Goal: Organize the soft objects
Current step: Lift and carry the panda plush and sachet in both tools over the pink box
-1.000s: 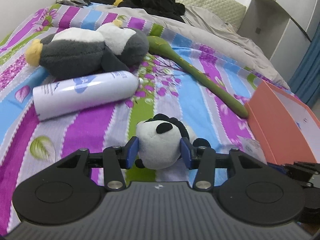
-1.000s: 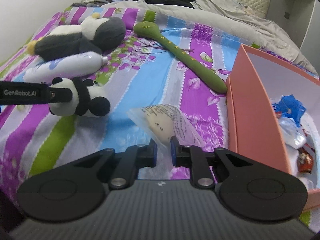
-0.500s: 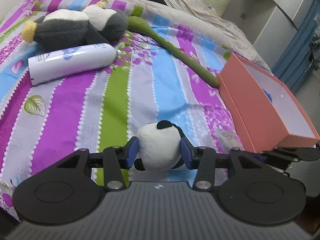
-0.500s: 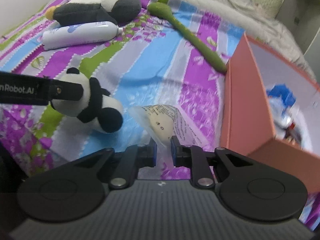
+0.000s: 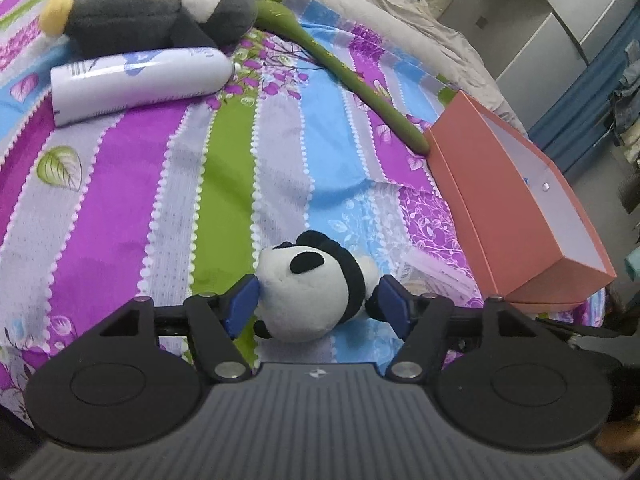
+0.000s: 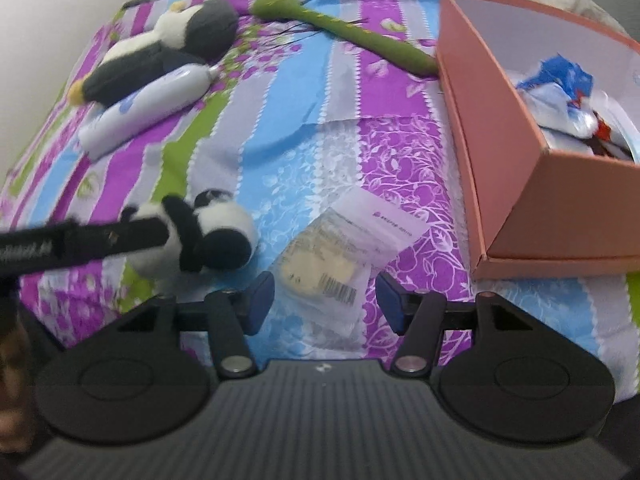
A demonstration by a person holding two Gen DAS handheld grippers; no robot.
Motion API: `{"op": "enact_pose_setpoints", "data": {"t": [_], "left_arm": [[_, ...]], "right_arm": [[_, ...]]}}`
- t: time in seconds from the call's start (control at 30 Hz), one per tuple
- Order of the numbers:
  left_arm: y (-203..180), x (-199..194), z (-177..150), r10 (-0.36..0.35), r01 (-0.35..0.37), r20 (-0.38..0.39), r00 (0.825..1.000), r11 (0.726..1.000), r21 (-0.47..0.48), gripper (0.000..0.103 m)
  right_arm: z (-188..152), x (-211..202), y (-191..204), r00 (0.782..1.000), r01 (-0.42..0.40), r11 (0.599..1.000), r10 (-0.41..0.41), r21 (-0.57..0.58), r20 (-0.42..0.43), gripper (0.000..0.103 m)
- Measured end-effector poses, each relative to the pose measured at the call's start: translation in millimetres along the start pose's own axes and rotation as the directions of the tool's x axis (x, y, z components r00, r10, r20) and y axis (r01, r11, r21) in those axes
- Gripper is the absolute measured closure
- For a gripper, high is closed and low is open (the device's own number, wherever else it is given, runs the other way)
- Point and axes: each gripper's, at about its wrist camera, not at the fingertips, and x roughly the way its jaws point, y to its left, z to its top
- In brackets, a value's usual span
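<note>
No legible text. Packet (image 6: 344, 252): barcode and 1 purple print line, unreadable. Left gripper (image 6: 24, 250) arm lettering: blurred. Bottle (image 5: 136, 78): blue print, unreadable.

On the bed (image 5: 132, 216), the small panda plush (image 5: 312, 292) sits nearest in the left wrist view, between the 2 fingers of the left gripper (image 5: 318, 300), w/ the box (image 5: 488, 200) off to its right. Behind it, far left, the bottle (image 5: 136, 80) lies just in front of the big plush (image 5: 152, 16), and the long stem-shaped toy (image 5: 352, 76) runs from beside that plush to the box's far corner. In the right wrist view the packet (image 6: 340, 252) lies on the bed between panda and box, just ahead of the right gripper (image 6: 325, 300); the box has wrapped items (image 6: 560, 92) in it.
</note>
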Motion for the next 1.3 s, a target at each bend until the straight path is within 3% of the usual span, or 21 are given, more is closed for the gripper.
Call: {"op": "enact_pose_setpoints", "data": {"t": [0.13, 0.27, 0.57, 1.13, 1.3], "left_arm": [[7, -3, -1, -0.008, 0.008, 0.003, 1.0, 1.0, -0.017, 0.029], [12, -6, -2, -0.014, 0.014, 0.003, 1.0, 0.999, -0.035, 0.028], [21, -9, -5, 0.008, -0.008, 0.001, 1.0, 0.999, -0.043, 0.027], [31, 10, -1, -0.016, 0.016, -0.005, 1.0, 0.997, -0.081, 0.029], [29, 18, -2, -0.016, 0.015, -0.011, 1.0, 0.996, -0.09, 0.044]], "right_arm": [[5, 5, 0, 1.0, 0.003, 0.997, -0.005, 0.074, 0.016, 0.044], [5, 20, 4, 0.998, 0.055, 0.995, -0.055, 0.079, 0.005, 0.044], [0, 38, 7, 0.998, 0.064, 0.994, -0.065, 0.094, 0.008, 0.043], [3, 25, 3, 0.999, 0.038, 0.997, -0.038, 0.072, 0.006, 0.068], [3, 18, -1, 0.999, 0.042, 0.997, -0.043, 0.072, 0.005, 0.068]]}}
